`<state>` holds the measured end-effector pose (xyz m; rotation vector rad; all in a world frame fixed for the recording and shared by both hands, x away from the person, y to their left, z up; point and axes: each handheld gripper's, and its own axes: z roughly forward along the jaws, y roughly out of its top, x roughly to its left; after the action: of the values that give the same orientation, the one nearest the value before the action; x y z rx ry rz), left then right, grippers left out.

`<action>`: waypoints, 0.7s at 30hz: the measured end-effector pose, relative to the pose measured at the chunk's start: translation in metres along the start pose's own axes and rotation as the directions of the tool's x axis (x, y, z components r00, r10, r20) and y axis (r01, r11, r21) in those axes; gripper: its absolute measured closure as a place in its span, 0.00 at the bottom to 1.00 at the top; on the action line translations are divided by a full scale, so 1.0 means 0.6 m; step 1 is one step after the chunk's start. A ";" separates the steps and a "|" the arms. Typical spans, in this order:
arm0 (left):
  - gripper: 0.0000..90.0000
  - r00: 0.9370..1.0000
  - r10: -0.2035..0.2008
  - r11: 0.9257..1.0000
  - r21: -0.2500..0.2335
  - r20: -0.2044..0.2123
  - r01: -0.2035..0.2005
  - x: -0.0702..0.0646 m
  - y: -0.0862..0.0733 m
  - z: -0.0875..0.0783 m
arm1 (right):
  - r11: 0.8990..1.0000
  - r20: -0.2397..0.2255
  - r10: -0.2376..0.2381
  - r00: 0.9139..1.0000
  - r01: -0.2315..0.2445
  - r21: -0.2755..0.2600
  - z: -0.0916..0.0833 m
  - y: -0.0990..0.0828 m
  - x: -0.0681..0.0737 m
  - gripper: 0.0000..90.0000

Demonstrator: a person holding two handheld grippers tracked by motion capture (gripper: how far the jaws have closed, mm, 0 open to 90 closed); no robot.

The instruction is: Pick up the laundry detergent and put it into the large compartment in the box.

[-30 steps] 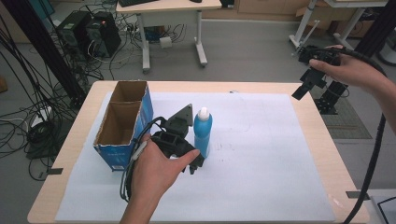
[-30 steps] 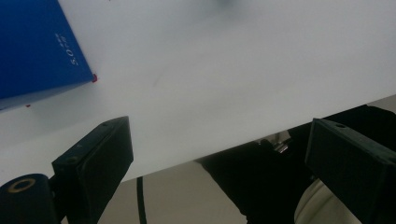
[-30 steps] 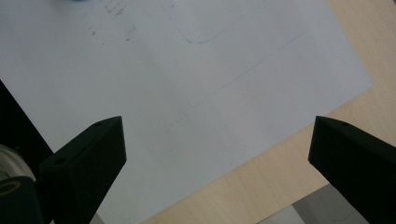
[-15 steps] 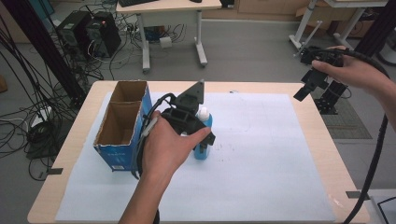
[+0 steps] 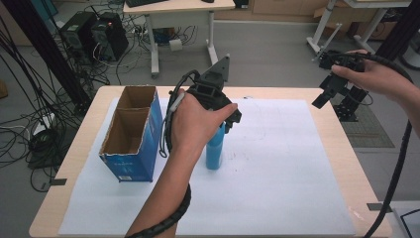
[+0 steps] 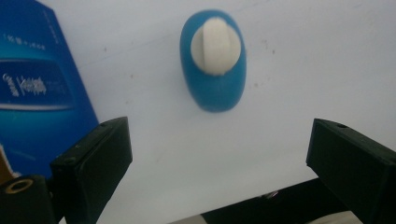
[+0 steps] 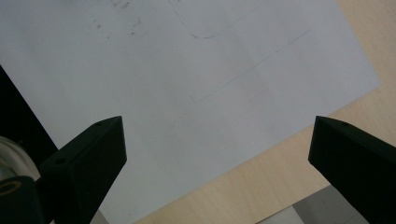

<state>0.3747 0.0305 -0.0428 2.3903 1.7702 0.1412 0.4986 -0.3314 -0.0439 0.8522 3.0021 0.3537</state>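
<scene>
Blue plastic makes up the bottle (image 5: 214,151), which stands upright on the white sheet (image 5: 277,163) near the middle of the table (image 5: 346,144), just right of the blue carton (image 5: 130,141). In the left gripper view the bottle (image 6: 214,67) appears from above, with its white cap (image 6: 217,39) at the centre.

It is probably light, stiff and rather slick. Its body is tall and narrow with an oval section, so I judge it easy to tip. A hold across the narrower sides of the body, below the cap, looks safest; a pinch on the cap alone could let it swing.

Over the bottle, the left gripper (image 5: 218,106) hangs with its 2 jaws spread wide and grasping nothing. At the far right, beyond the table's edge, the right gripper (image 5: 329,89) is held up, and its jaws also stand wide apart and empty over the sheet (image 7: 196,93).

Cardboard lines the carton, which has 2 open compartments, 1 far and 1 near. Both look empty as far as their insides show, though the floor of each is partly hidden by the walls.
</scene>
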 end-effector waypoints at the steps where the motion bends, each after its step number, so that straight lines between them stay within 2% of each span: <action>1: 0.08 1.000 -0.002 1.000 0.006 0.000 0.002 -0.001 0.007 0.002 | 1.000 0.002 0.001 1.000 -0.001 0.003 0.000 0.000 0.001 0.05; 6: 0.08 1.000 -0.020 1.000 0.010 -0.011 0.020 -0.002 0.028 0.012 | 1.000 0.000 0.000 1.000 0.000 0.007 0.000 0.000 -0.001 0.05; 13: 0.08 0.997 -0.072 0.997 0.008 -0.017 0.072 0.011 0.055 0.032 | 1.000 -0.005 -0.009 1.000 0.009 0.005 0.001 0.000 -0.003 0.05; 15: 0.08 0.997 -0.083 0.996 0.013 -0.004 0.083 0.017 0.063 0.039 | 1.000 -0.001 -0.011 1.000 0.011 0.003 0.001 0.000 -0.003 0.05; 21: 0.08 0.995 -0.101 0.995 0.019 -0.017 0.102 0.011 0.077 0.053 | 1.000 -0.002 -0.011 1.000 0.011 0.004 0.004 0.004 -0.004 0.05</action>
<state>0.4257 0.0214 -0.0655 2.3125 1.9044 0.1306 0.5022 -0.3305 -0.0457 0.8360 3.0094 0.3490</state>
